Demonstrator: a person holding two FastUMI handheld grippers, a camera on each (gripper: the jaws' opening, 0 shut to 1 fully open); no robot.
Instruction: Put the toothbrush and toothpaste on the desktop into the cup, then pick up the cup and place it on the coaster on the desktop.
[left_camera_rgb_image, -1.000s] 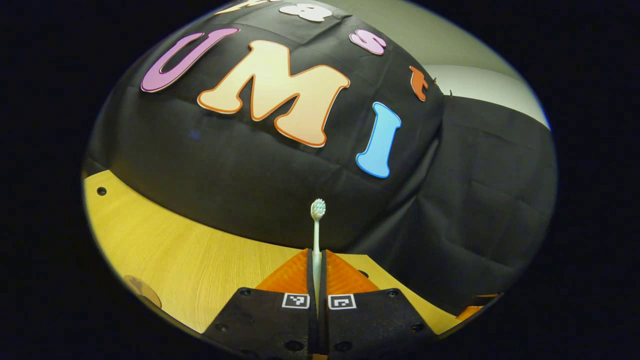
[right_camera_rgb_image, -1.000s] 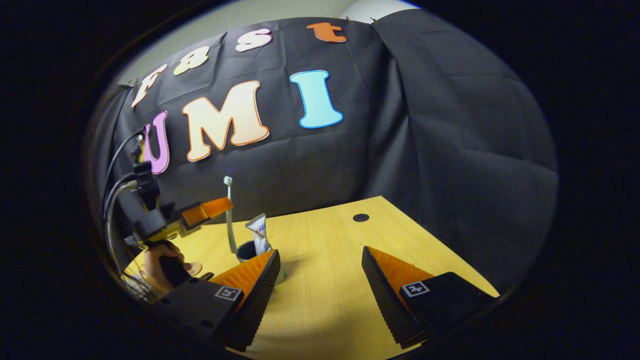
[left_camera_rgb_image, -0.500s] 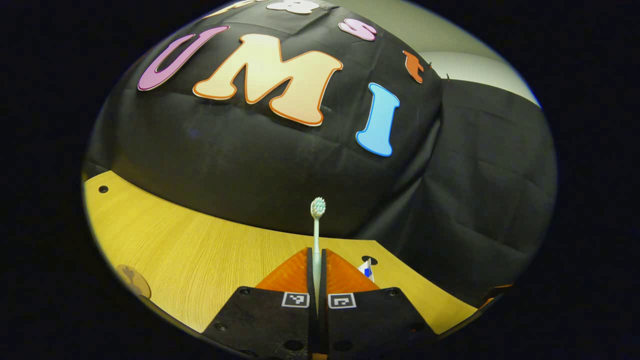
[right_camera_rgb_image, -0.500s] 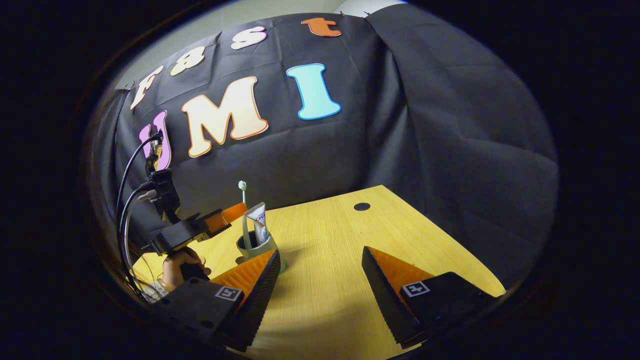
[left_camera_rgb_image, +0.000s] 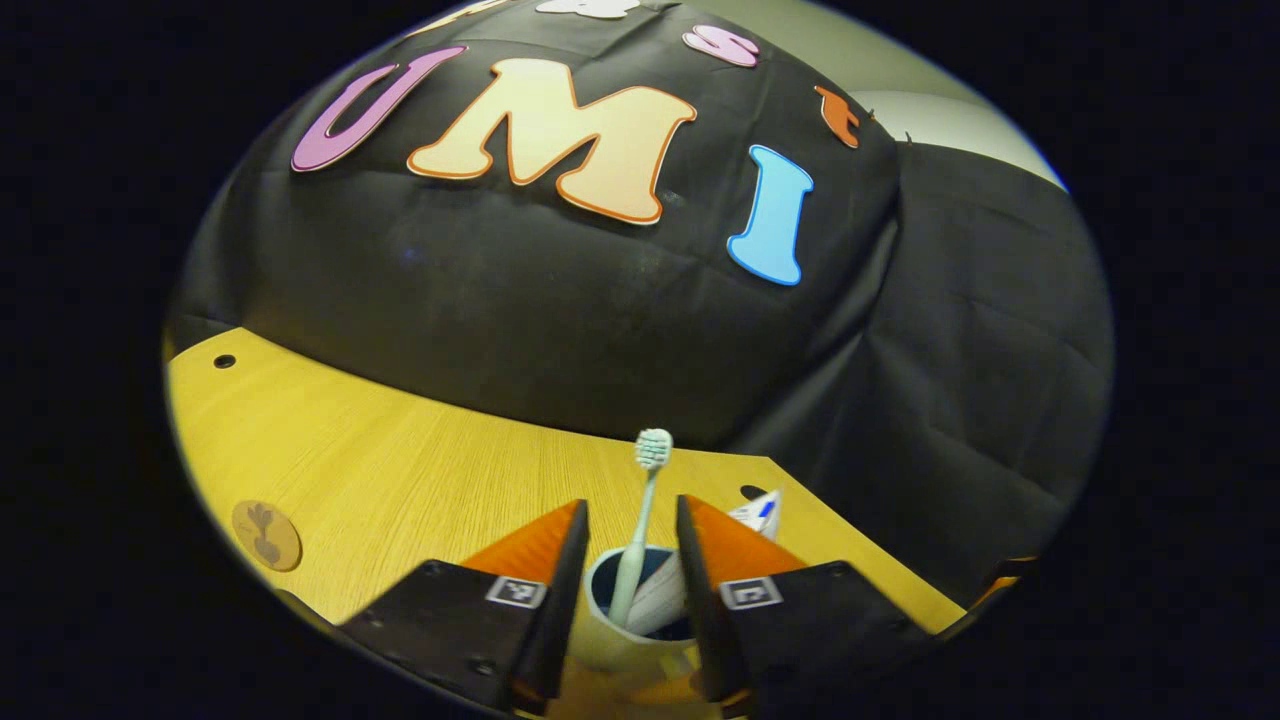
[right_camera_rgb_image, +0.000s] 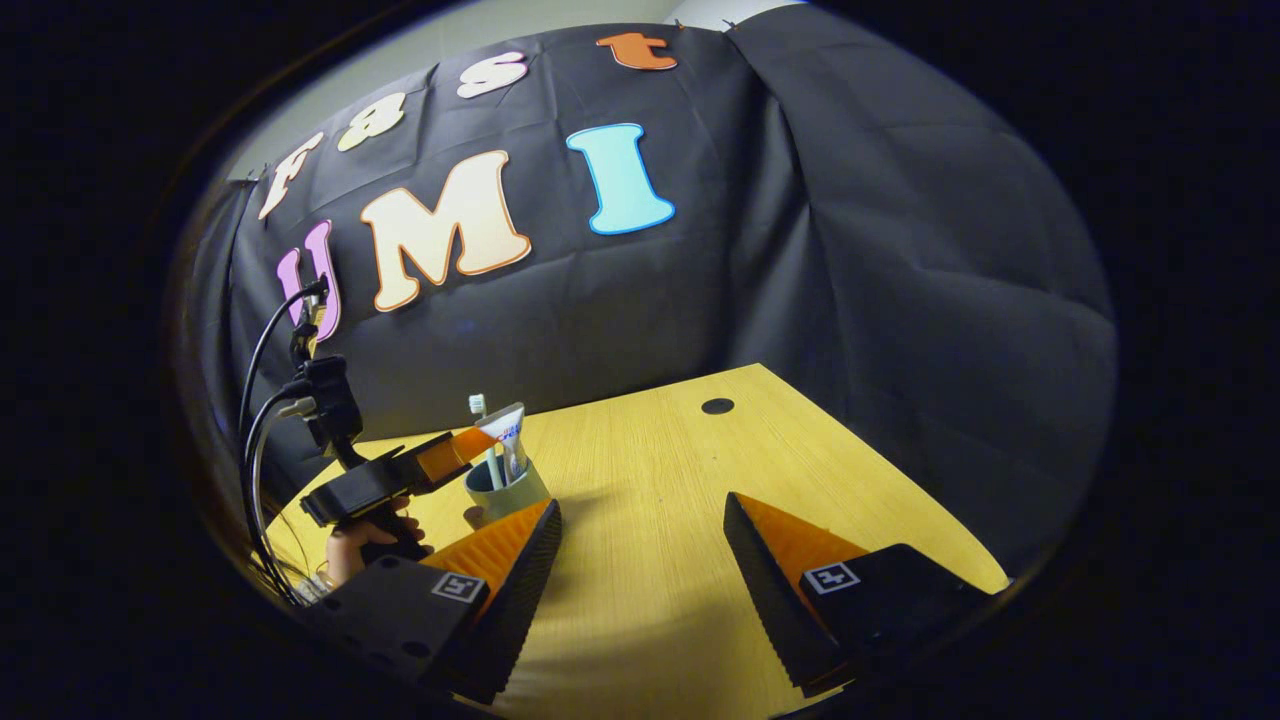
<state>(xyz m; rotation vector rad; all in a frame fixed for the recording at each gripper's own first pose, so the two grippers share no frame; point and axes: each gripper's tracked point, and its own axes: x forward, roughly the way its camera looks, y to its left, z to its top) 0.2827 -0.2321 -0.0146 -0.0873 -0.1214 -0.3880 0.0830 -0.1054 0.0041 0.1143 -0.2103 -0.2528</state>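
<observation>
The toothbrush (left_camera_rgb_image: 640, 535) stands in the cup (left_camera_rgb_image: 625, 640) beside the toothpaste (left_camera_rgb_image: 700, 565) (leaning). Left gripper (left_camera_rgb_image: 630, 550) jaws gape around it; right gripper (right_camera_rgb_image: 640, 540) jaws open too.

Left gripper (left_camera_rgb_image: 630, 560) opened, toothbrush (left_camera_rgb_image: 640, 530) dropped into cup (left_camera_rgb_image: 625, 640).

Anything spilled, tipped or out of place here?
Nothing stands out. The cup stands upright on the desk, with the toothbrush and toothpaste leaning inside it. The coaster lies flat.
</observation>
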